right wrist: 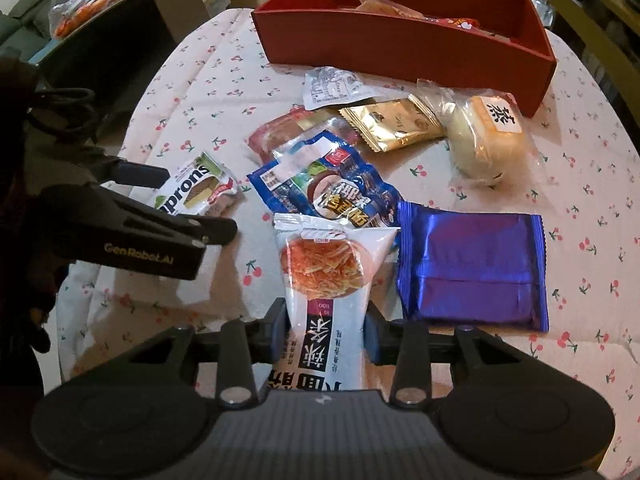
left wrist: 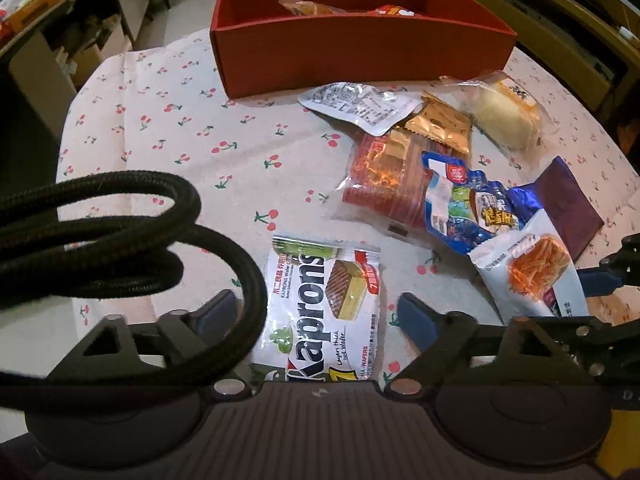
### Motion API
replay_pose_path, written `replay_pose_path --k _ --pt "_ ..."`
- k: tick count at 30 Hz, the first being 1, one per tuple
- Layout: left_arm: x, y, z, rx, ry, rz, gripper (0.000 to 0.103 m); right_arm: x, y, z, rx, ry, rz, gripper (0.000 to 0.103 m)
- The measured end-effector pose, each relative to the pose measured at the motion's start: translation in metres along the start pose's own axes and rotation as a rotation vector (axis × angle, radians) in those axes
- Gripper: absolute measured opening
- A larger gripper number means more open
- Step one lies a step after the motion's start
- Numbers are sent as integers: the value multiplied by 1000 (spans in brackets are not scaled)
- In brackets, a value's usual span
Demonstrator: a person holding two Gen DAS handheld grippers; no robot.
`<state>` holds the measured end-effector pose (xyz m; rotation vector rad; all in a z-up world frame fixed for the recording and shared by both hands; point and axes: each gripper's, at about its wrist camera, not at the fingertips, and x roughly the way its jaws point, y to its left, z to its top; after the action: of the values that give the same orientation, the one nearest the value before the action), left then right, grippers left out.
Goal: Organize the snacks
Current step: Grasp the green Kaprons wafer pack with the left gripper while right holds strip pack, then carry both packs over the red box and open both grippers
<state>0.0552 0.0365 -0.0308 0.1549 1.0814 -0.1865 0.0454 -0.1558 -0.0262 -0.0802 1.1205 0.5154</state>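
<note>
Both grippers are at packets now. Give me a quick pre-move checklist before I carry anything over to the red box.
1. Right gripper shut on the white spicy-strip packet: ok.
2. Left gripper straddles the Kaprons wafer packet but its pads stand clear of it: not ok, no grip yet.
3. Red box has free space; only a couple of packets show inside: ok.
4. Spicy-strip packet overlaps the blue packet, which may drag: not ok.
5. Black cable loops beside the left finger: cannot tell if it will snag.
</note>
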Motion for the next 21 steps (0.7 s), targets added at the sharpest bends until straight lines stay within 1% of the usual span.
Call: replay_pose_path --k 1,2,4,5,7,9,14,16,21 --pt "-2 -2 0 9 -7 2 77 0 0 0 1 0 1 48" --pt "-4 -3 0 16 -14 -6 66 -1 1 0 -3 -2 2 47" --pt "-7 -1 0 -12 -12 -62 65 -4 3 0 -9 -16 -7 46" --pt "-8 -1 0 -23 -12 -76 65 -7 4 0 -14 -26 -11 45" --pt "-11 -3 0 -23 -22 -79 65 -12 5 0 -11 -46 -9 45" --pt "-18 -3 1 -35 -44 -109 65 -18 3 2 -2 -69 -5 44" --pt "-33 -2 9 -60 -97 -150 65 -34 -2 11 39 -142 -1 44" --pt "-36 -2 14 -68 -114 -168 65 -37 -5 17 54 -160 -4 44" --pt "-39 -3 33 -66 -150 -185 65 -39 -9 39 69 -194 -19 44"
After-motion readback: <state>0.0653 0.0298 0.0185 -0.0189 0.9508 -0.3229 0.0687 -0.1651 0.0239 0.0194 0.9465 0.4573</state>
